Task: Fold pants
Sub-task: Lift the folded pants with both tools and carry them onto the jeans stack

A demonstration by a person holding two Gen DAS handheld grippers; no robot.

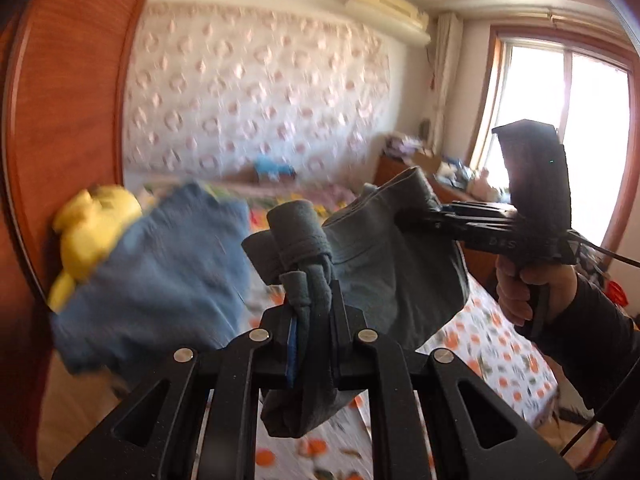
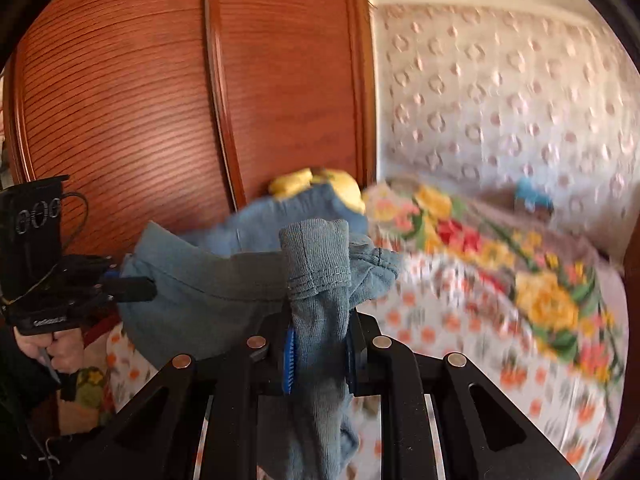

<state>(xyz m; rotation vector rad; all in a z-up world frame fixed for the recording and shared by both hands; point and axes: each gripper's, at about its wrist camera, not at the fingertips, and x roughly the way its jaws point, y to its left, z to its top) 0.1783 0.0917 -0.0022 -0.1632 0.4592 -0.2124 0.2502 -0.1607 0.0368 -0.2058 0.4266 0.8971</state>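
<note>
The pants [image 1: 372,248], a soft grey-blue knit, hang in the air above the bed [image 1: 500,344], stretched between the two grippers and clear of the sheet. The left gripper [image 1: 310,320] has its jaws pinched on a bunched, rolled bit of hem or waistband, with a tail of cloth drooping below the fingers; the right gripper [image 2: 320,344] is likewise clamped on a gathered fold, the stitched edge standing up above its blue pads [image 2: 289,360]. The fabric looks light and limp, so it sags between the grips and will not hold a crease by itself; it should not slip much on the ribbed pads, but a thick wad in the jaws could let single layers creep out. Better holds would be flat corners of the waistband or leg hems. Blur makes it hard to say which end each gripper has. A blue cloth [image 1: 160,264] and a yellow toy [image 1: 92,224] sit near the bed's far left edge, by the wardrobe [image 2: 160,100]
</note>
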